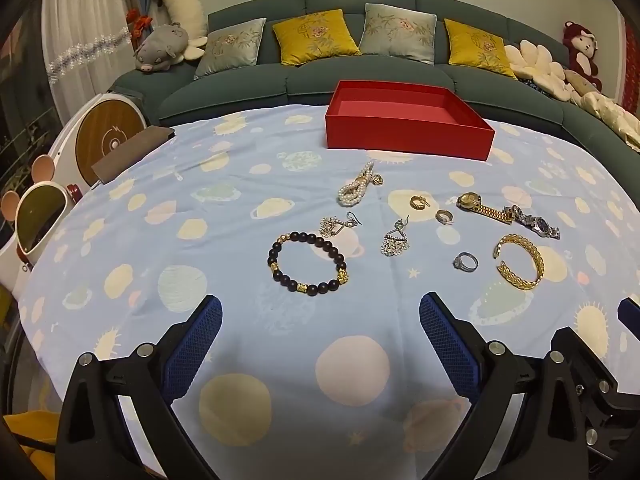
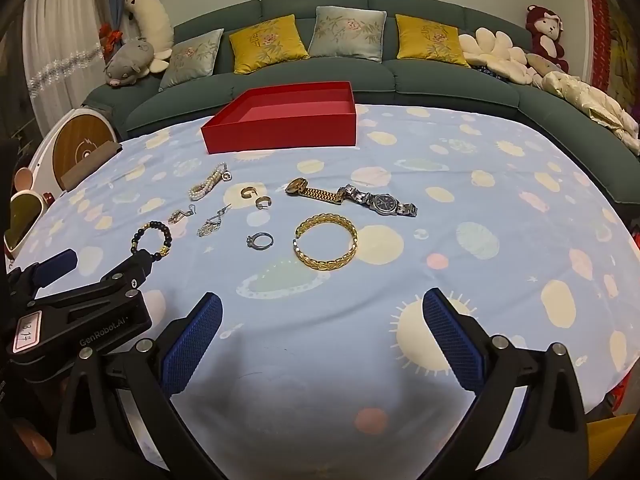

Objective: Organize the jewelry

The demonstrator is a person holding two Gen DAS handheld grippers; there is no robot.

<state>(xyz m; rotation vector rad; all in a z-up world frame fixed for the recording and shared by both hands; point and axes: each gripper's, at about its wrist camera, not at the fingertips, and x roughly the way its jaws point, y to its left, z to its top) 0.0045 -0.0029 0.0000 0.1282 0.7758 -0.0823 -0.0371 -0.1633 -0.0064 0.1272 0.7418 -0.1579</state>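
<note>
Nothing is picked yet: the left claw (image 1: 320, 344) and right claw (image 2: 322, 344) both hang wide open and empty over the near bench (image 2: 500, 208). The jewelry lies mid-bench: beads (image 1: 308, 264), bangle (image 2: 326, 246), ring (image 2: 260, 240), watches (image 2: 352, 197). The red box (image 1: 408, 126) waits empty at the far edge. Next, I judge, a claw must drop onto one piece and pinch it flat. Open cloth lies all round.

Shiny gold metal bangle (image 2: 326, 247), matt cloth (image 2: 480, 280)
</note>
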